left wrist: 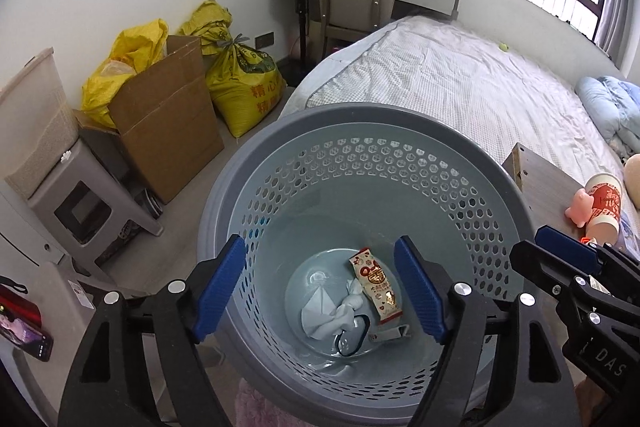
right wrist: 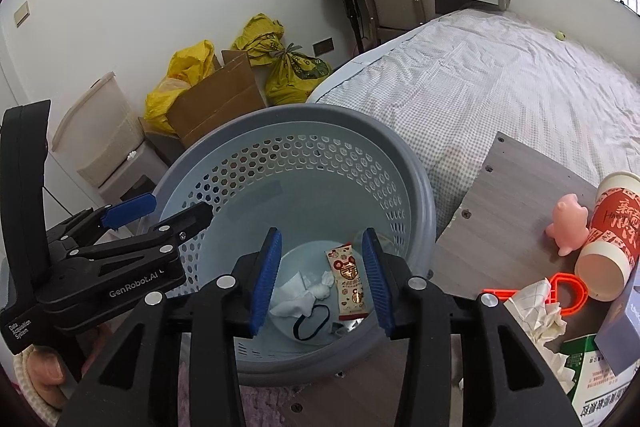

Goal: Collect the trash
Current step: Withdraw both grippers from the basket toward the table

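Spread across the upper right of both views: a bed (left wrist: pixel 460 79) under a pale checked sheet. Stood at lower centre beside it: a round grey plastic basket with a honeycomb-perforated wall (left wrist: pixel 360 163), serving as the bin. Lay at the right edge of the right wrist view: a grey wood-grain table (right wrist: pixel 516 195), still loaded with a red-and-cream paper cup on its side (right wrist: pixel 612 235), a crumpled white paper wad (right wrist: pixel 536 315), a pink toy pig (right wrist: pixel 570 223) and an orange plastic piece (right wrist: pixel 568 291).

Rested on the basket floor: a red-and-white printed snack wrapper (left wrist: pixel 376 285), crumpled white tissue (left wrist: pixel 332 311) and a black elastic band (right wrist: pixel 312 321).

Hovered over the basket mouth, both empty: left gripper (left wrist: pixel 320 291) with fingers spread wide, right gripper (right wrist: pixel 320 277) with fingers parted less, nothing between either pair.

Judged as the release step, already done for the pieces inside. Best finished by lifting straight up clear of the rim, avoiding a knock that could tip the light basket, then swinging toward the table at lower right for the paper wad, pinching it at its bulk rather than a loose corner.
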{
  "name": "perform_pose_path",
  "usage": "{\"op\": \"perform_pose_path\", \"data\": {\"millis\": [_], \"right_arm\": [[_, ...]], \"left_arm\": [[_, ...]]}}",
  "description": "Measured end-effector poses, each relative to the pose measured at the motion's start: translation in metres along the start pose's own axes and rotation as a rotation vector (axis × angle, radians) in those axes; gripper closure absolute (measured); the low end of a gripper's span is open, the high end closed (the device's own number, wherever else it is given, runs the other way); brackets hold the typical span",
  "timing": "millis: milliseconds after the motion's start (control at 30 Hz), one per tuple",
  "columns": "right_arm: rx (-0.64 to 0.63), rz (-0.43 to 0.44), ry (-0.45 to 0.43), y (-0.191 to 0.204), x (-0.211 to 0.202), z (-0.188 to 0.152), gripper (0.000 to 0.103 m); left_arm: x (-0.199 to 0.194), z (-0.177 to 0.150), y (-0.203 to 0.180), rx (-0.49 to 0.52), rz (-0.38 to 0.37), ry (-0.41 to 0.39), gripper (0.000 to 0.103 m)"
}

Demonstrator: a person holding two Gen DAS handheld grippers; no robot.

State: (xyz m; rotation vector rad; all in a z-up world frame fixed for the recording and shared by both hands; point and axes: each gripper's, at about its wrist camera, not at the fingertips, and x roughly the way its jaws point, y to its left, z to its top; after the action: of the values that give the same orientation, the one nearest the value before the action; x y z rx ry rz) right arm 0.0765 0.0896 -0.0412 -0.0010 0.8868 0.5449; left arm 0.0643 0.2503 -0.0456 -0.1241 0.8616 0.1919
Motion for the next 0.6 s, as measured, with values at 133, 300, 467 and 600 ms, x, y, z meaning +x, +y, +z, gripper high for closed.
{"op": "perform_pose_path", "data": {"millis": [133, 300, 467, 600], "right_arm": [[0.005, 0.000, 0.000, -0.002, -0.003, -0.003, 0.061], [0.007, 0.001, 0.004, -0.003, -0.008, -0.006, 0.058], [0.003, -0.004, -0.001, -0.004, -0.018, -0.012, 0.057], [0.007, -0.009, -0.012, -0.005, -0.028, -0.016, 0.056]], "left_arm": [[-0.002, -0.003, 0.000, -0.005, 0.008, 0.006, 0.022], [-0.009, -0.006, -0.001, -0.017, 0.008, 0.000, 0.016], [-0.018, -0.006, -0.002, -0.018, 0.004, -0.013, 0.013], [-0.029, -0.008, -0.004, -0.014, 0.002, -0.028, 0.012]]}}
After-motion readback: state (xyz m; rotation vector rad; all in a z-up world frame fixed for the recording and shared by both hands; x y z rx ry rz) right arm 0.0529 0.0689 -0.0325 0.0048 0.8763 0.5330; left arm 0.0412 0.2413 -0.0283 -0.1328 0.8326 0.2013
